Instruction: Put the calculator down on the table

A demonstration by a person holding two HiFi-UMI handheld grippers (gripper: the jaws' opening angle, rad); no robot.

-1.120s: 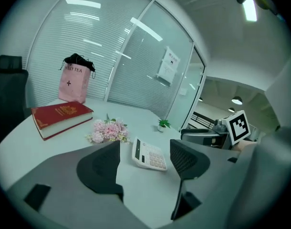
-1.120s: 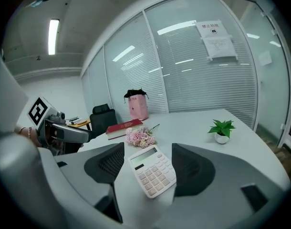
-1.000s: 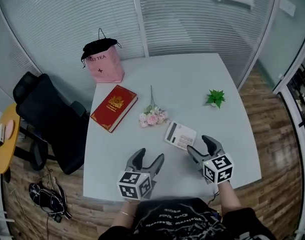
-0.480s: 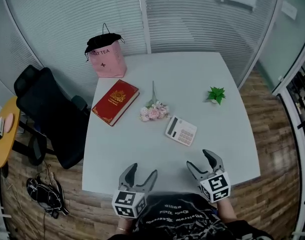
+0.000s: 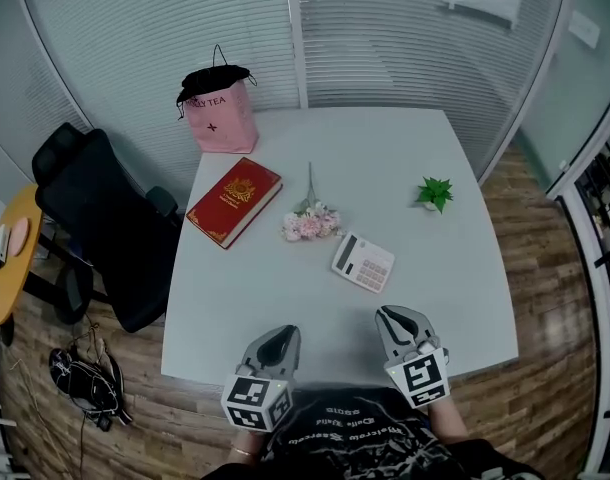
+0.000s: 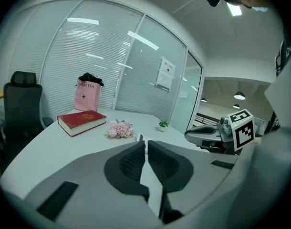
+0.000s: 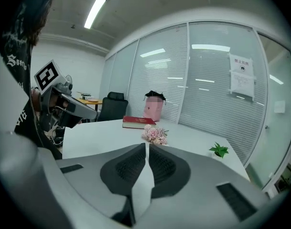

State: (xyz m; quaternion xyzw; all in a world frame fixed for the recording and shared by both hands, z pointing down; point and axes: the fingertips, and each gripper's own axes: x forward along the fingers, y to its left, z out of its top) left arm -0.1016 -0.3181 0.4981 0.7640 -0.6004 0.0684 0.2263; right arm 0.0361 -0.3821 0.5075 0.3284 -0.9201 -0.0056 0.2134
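Plainly, the calculator (image 5: pixel 363 262) lay flat on the white table (image 5: pixel 285 298), keys up, at about 4 o'clock from the table's middle in the head view, with neither gripper touching it. The left gripper (image 5: pixel 274 340) sat at the near edge around 7 o'clock and the right gripper (image 5: pixel 398 320) around 5 o'clock; both had just been closing, and their jaws stood together with nothing between them. A pink paper bag (image 5: pixel 221 120) printed with "TEA" stood upright at 11 o'clock, its black top (image 5: pixel 215 76) gathered closed, so its contents could not be seen. A red book (image 5: pixel 235 201) lay at 10 o'clock, a pink flower sprig (image 5: pixel 310 223) just beside the calculator at its 10 o'clock, and a small green plant (image 5: pixel 434 193) at 2 o'clock.
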